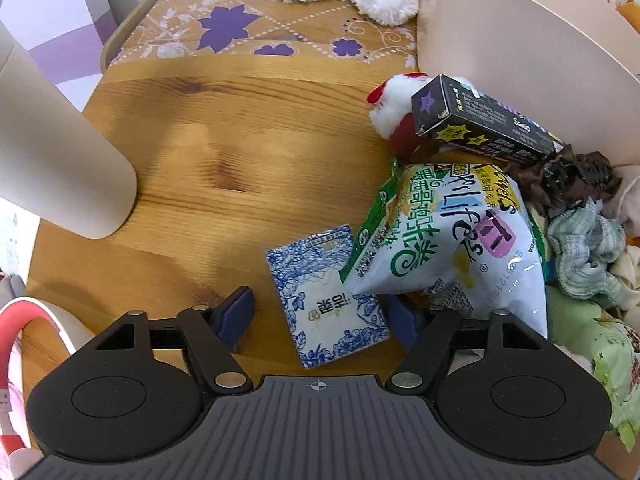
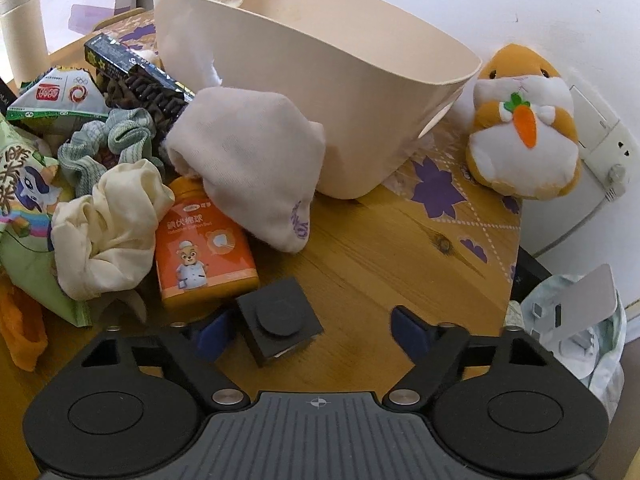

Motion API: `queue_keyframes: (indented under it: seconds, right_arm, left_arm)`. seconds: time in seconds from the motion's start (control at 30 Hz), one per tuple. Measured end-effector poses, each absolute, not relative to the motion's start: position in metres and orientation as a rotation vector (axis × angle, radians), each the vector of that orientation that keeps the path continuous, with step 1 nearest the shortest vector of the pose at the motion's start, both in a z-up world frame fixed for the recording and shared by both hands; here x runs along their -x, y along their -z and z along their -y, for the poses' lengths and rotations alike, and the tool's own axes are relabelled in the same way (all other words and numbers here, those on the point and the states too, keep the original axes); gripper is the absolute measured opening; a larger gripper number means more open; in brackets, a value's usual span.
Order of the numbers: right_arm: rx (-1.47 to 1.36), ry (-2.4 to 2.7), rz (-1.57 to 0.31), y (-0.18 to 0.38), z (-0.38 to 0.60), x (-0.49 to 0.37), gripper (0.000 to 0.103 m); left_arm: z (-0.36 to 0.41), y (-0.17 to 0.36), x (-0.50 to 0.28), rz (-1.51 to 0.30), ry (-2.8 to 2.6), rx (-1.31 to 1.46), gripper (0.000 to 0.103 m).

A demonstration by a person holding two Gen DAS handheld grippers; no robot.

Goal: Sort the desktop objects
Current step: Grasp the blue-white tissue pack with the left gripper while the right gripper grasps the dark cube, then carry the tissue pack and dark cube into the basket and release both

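We look down along the left gripper (image 1: 318, 320) at a wooden table (image 1: 224, 152): its jaws stand spread, and between them lies a blue-and-white tissue pack (image 1: 326, 300), flat on the wood, with a gap on either side, so neither blue pad presses it. Just beyond the right-hand jaw, a pale snack bag (image 1: 448, 240) overlaps the pack's far corner. Farther ahead of that jaw sit a small red-and-white plush (image 1: 394, 112) and a black carton (image 1: 484, 120) (tilted, leaning on the pile). A beige cylinder (image 1: 60, 168) stands well off to the left of the jaws.

Through the right gripper (image 2: 314, 332) we see jaws likewise spread. A small black square block (image 2: 280, 324) with a round cap lies between them, right beside the left-hand pad; we cannot tell whether it touches. The right-hand pad stands clear of it. Just ahead of the left-hand jaw lies an orange bottle (image 2: 204, 252), with a cream cloth (image 2: 104, 232) beside it and a white sock (image 2: 252, 160) draped over its top. Beyond them rises a beige basket (image 2: 340, 92), and ahead of the right-hand jaw sits a hamster plush (image 2: 524, 128).
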State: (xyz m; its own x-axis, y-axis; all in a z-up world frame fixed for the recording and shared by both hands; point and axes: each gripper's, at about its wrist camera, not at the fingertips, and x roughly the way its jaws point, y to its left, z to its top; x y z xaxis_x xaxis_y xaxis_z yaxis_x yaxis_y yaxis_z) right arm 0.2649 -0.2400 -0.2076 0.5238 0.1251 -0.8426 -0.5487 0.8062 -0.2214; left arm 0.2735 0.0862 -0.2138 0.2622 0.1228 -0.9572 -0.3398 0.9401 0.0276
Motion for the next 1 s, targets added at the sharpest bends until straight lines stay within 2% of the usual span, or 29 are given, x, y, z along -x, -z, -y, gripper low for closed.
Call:
queue_keyframes:
  seconds: [0.03,0.2,0.27,0.3,0.6,1.0]
  right_arm:
    - [0.507,-0.43,-0.94,0.208,0.24,-0.265,0.072]
    - [0.502,-0.484,-0.954,0.21,0.236,-0.264,0.043]
    - [0.486,-0.491,-0.963,0.21,0.235,-0.263,0.032]
    - [0.482,-0.487,-0.966,0.21,0.236,-0.262,0.029]
    - [0.431,-0.445,-0.977,0.2,0.249,-0.254,0.029]
    - [0.356,-0.415,-0.86,0.141,0.262,-0.245,0.029]
  left_arm:
    - [-0.086,0.214,-0.273,-1.267,-0.317,0.19,0.066]
    - [-0.088,0.21,-0.27,-1.257,-0.318,0.189,0.047]
    - [-0.09,0.209,-0.269,-1.262,-0.318,0.204,0.047]
    - [-0.09,0.209,-0.267,-1.263,-0.318,0.207,0.047]
    - [-0.083,0.195,-0.252,-1.245,-0.281,0.176,0.046]
    - [-0.085,0.14,-0.24,-1.133,-0.233,0.141,0.046]
